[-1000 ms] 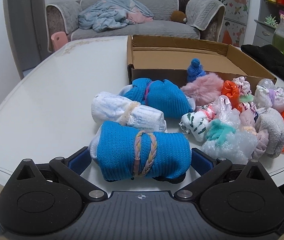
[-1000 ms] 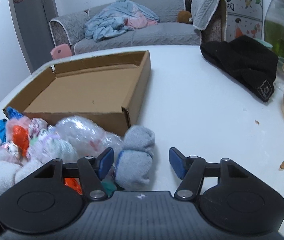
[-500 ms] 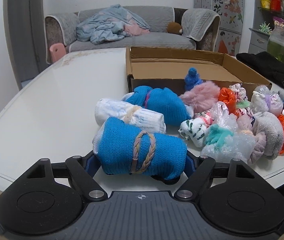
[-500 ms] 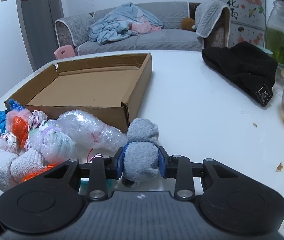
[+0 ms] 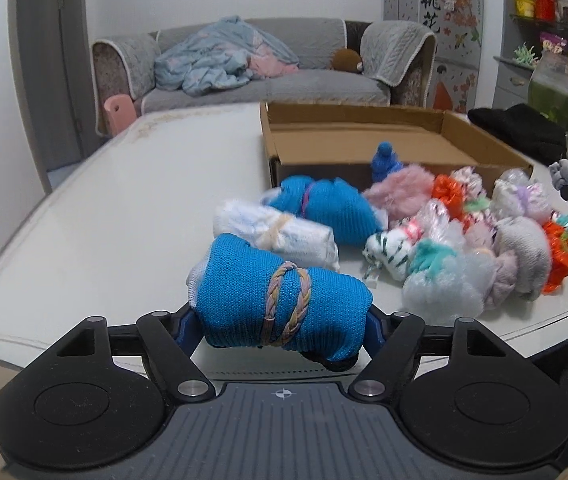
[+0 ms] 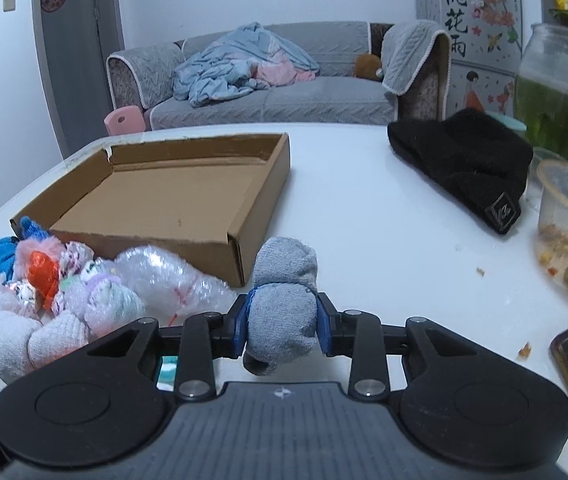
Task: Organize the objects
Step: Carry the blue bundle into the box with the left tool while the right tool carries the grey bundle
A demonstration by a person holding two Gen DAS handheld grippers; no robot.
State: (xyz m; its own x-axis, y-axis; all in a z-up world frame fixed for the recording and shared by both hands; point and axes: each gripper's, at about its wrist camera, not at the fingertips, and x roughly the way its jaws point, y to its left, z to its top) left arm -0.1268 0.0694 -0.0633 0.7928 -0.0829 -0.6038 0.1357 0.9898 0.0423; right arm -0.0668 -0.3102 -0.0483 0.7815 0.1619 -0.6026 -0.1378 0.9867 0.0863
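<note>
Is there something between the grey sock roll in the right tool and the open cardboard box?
Nothing visible blocks it. The grey sock roll, clamped in the right tool, sits just beside the cardboard box near its corner. Only the low box wall lies between; the bubble-wrap bundle lies to the left.

Black left gripper (image 5: 282, 326): blue pads, silver screws, ribbed grey base.

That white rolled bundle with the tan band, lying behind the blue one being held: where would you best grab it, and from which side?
Probably across its middle, at the tan band. The white roll lies on its side, long axis running left to right, so coming from the near side and above puts one finger in front and one behind. The far side is crowded by another blue bundle, so the back finger needs care.
</note>
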